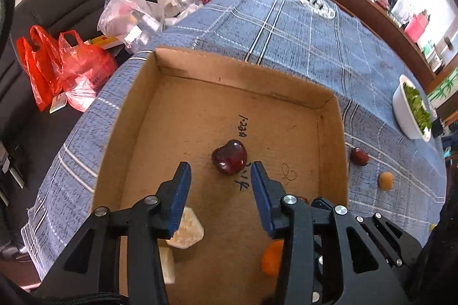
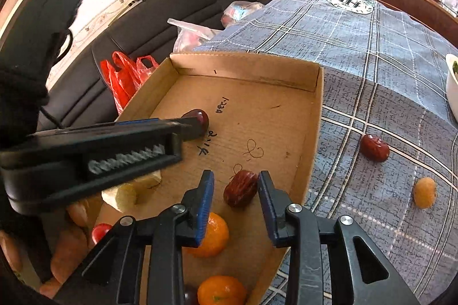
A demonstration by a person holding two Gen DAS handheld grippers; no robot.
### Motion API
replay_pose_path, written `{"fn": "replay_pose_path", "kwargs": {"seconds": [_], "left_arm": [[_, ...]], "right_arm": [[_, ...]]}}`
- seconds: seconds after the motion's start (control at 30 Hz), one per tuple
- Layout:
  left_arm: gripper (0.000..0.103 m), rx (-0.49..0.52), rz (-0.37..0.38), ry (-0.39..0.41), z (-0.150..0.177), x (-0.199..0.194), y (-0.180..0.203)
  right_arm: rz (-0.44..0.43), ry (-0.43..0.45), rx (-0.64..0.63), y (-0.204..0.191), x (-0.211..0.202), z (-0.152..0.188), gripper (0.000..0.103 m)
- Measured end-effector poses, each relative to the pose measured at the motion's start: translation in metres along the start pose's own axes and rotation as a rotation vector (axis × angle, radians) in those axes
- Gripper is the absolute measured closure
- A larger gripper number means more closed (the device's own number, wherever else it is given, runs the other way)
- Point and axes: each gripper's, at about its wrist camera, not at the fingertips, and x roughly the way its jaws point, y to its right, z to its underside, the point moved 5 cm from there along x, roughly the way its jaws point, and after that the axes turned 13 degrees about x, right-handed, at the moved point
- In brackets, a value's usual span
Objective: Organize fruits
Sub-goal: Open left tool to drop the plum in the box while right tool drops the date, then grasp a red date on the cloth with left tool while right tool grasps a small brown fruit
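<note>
I am letting both sets of fingers fall open, left gripper (image 1: 220,172) off the cherry (image 1: 229,156), right gripper (image 2: 235,183) off the date (image 2: 240,188), and I should be lifting straight up so neither fruit rolls across the cardboard box (image 1: 243,79).

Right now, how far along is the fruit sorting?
Partway. Done: the cardboard box already holds a cherry, two oranges and a date. In hand: nothing; the left claw stands open behind the cherry and the right claw open around the date. Left: a second date and a small orange fruit on the tablecloth.
</note>
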Motion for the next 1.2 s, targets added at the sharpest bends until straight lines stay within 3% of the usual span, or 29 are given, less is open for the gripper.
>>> {"fn": "replay_pose_path", "kwargs": {"seconds": [0.27, 0.63, 1.2], "left_arm": [[0.062, 0.001, 0.012, 0.065, 0.009, -0.032, 0.009], [0.062, 0.085, 0.006, 0.127, 0.02, -0.063, 0.051], [0.062, 0.166, 0.029, 0.138, 0.019, -0.074, 0.095]], "right_arm": [[-0.029, 0.062, 0.047, 0.013, -0.043, 0.011, 0.067], [-0.019, 0.144, 0.14, 0.056, -0.102, 0.037, 0.067], [0.014, 0.182, 0.215, 0.103, -0.129, 0.049, 0.067]]}}
